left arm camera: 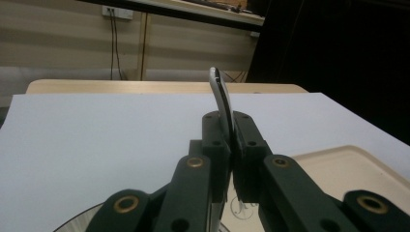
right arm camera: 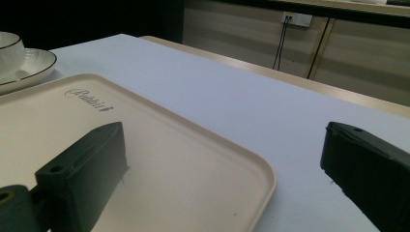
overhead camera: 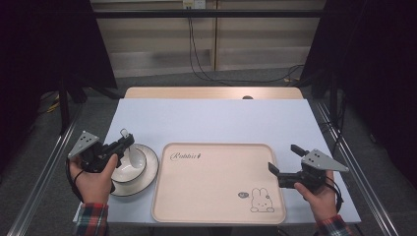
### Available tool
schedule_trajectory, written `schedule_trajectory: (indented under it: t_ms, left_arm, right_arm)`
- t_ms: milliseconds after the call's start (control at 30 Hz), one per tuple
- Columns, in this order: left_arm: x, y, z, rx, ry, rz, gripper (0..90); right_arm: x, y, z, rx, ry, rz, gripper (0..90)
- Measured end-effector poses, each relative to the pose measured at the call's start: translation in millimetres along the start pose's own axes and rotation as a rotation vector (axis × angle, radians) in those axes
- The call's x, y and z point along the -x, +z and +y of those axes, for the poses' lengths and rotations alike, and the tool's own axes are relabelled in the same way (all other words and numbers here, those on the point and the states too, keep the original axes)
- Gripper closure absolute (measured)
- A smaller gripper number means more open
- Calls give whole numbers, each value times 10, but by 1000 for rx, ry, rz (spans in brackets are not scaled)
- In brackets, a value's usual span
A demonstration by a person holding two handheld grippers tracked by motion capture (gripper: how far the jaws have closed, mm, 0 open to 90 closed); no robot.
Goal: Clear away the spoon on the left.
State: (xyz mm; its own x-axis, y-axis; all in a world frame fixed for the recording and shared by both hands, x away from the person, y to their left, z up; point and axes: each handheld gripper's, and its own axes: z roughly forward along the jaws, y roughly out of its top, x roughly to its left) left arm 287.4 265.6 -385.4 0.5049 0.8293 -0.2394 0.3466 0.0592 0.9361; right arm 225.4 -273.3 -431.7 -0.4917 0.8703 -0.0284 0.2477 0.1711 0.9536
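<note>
My left gripper (overhead camera: 124,142) is shut on a white spoon (overhead camera: 124,133), whose handle end pokes up past the jaws. It hovers over a white bowl (overhead camera: 130,166) that sits on a dark-rimmed white plate (overhead camera: 150,172) at the table's left. In the left gripper view the spoon (left arm camera: 220,94) stands upright, pinched between the black jaws of the left gripper (left arm camera: 227,126). My right gripper (overhead camera: 284,158) stands open at the right edge of a cream tray (overhead camera: 216,187) with a rabbit drawing. Nothing lies between the wide-apart jaws of the right gripper (right arm camera: 222,140), which straddle the tray's corner (right arm camera: 251,169).
The table is covered in pale blue (overhead camera: 211,120), with a wooden strip along its far edge (overhead camera: 211,92). Metal rails run down both sides. Cables hang on the wall behind. In the right gripper view the bowl (right arm camera: 7,53) and plate (right arm camera: 36,63) sit far left.
</note>
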Motion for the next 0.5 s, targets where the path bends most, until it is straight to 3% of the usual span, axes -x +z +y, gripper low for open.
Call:
schedule_trajectory:
  t_ms: [500]
  left_arm:
    - [128, 84, 220, 2, -4, -61, 857]
  right_arm:
    - [9, 3, -9, 1, 13, 1, 14]
